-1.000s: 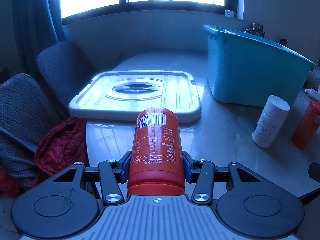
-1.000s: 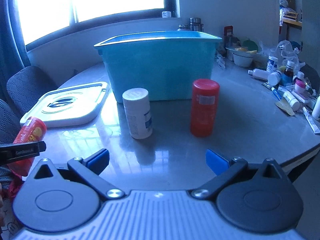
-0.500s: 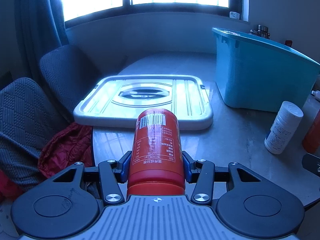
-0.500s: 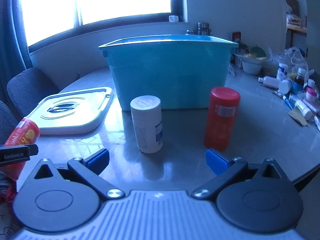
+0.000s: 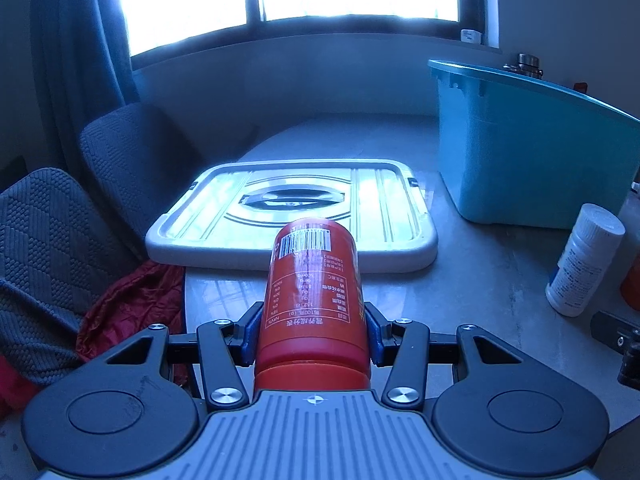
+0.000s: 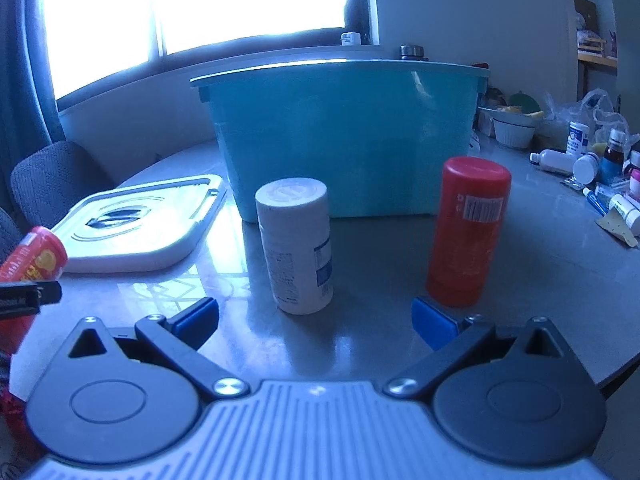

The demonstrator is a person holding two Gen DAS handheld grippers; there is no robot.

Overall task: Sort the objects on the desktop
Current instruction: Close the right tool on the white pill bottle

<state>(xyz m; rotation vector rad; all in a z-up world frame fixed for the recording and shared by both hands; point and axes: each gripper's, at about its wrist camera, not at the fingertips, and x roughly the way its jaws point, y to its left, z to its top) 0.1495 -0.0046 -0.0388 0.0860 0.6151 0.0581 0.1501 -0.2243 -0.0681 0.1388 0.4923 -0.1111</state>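
- Red plastic cylindrical canister with a barcode label (image 5: 314, 292) sits pinched in the left tool (image 5: 312, 332), both blue pads pressed on its sides near the capped end, above the near edge of the grey desk (image 5: 480, 280).
- Its long axis runs straight forward along the fingers, roughly level; the flat base points toward the white rectangular plastic lid (image 5: 296, 212), the cap back at the camera.
- The step looks like carrying it to the open teal plastic tub (image 5: 532, 152), off to the right. To do it well: lift above the rim, swing right, and release only once past the wall.
- The grip is near one end, so the far end may sag.
- The right tool (image 6: 316, 316) is spread wide and holds nothing, facing a white upright pill bottle (image 6: 298, 244) and a second red upright canister (image 6: 466, 236) in front of the tub.
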